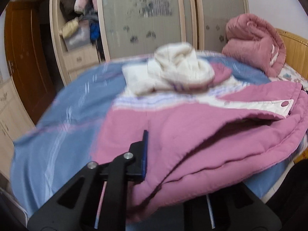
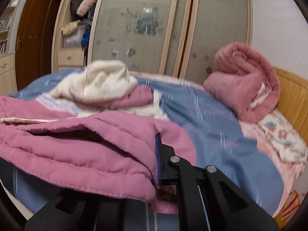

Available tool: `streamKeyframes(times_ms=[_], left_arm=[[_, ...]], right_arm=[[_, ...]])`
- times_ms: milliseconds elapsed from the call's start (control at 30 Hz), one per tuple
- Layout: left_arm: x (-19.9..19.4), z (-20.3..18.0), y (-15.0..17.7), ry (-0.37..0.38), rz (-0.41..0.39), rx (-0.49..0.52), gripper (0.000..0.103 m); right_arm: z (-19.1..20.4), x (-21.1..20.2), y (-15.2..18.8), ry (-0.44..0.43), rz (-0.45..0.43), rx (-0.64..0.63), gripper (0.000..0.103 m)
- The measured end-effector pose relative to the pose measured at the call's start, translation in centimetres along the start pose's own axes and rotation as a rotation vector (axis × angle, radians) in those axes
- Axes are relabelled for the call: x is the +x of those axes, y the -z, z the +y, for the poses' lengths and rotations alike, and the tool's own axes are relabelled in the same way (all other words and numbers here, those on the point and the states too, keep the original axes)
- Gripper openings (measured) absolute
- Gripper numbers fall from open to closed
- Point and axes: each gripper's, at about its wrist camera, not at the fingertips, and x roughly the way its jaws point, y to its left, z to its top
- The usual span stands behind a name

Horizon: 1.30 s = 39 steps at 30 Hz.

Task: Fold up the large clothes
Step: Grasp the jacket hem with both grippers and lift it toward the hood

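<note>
Soft, even indoor light; strong motion blur, fisheye bending, dark vignetted corners.

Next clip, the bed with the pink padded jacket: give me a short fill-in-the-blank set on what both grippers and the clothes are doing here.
1. Both the left gripper and the right gripper are shut on the hem of the quilted ____ padded jacket.
2. The crumpled cream garment lies on the ____ bedspread.
3. The rolled dusty-pink quilt sits by the ____ headboard.

Missing words: pink; blue; wooden

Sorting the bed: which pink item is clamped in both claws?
The flat quilted pink jacket nearest the cameras; the other pink bundle sits rolled by the headboard.
</note>
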Motion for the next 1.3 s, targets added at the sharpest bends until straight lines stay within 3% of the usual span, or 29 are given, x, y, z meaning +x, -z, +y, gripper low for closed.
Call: streamKeyframes(times_ms=[233,433,533,667,767,867,933,1000,1067,1133,1200,1267,1300], left_arm=[[2.0,1.6,-9.5,-0.049,-0.130,0.035,0.012],[9.3,2.9,-19.1,-0.085,-0.166,0.079,0.012],[15.7,4.1,-22.9,-0.096,-0.117,0.078,0.012],[24.4,5.0,-25.6,-0.133,-0.036,0.093,0.012],[31.1,4.5,-25.6,-0.168,0.040,0.119,0.012],[36.1,4.2,-24.3,-0.179,0.097,0.114,0.012],[38.1,3.8,-23.3,-0.205,0.101,0.124,0.012],[39.2,3.3,-22.2,-0.236,0.090,0.151,0.012],[39.6,3.1,-21.7,-0.244,0.084,0.161,0.012],[39.7,3.3,-21.6,-0.240,0.080,0.157,0.011],[39.6,3.4,-21.6,-0.235,0.078,0.151,0.011],[39.7,3.5,-21.7,-0.235,0.078,0.151,0.011],[39.6,3.2,-21.6,-0.236,0.078,0.152,0.011]], right_arm=[[-0.7,2.8,-7.9,0.013,-0.133,-0.010,0.007],[-2.6,10.2,-15.6,-0.009,-0.146,0.032,0.007],[-2.9,16.3,-18.8,-0.014,-0.100,0.034,0.007],[-2.8,24.8,-21.3,-0.026,-0.007,0.039,0.007],[-2.8,32.4,-21.3,-0.038,0.119,0.056,0.007],[-2.4,37.4,-19.7,-0.051,0.208,0.061,0.008],[-1.8,40.0,-18.1,-0.061,0.251,0.055,0.017],[-1.1,40.8,-17.1,-0.053,0.251,0.035,0.054],[-1.1,39.9,-17.6,-0.009,0.202,0.011,0.073],[-2.5,36.6,-19.7,0.052,0.060,0.081,0.076],[-4.4,31.2,-21.2,0.100,-0.153,0.264,0.102],[-4.6,28.0,-21.8,0.012,-0.237,0.397,0.102],[-2.8,28.1,-22.3,-0.065,-0.185,0.372,0.102]])
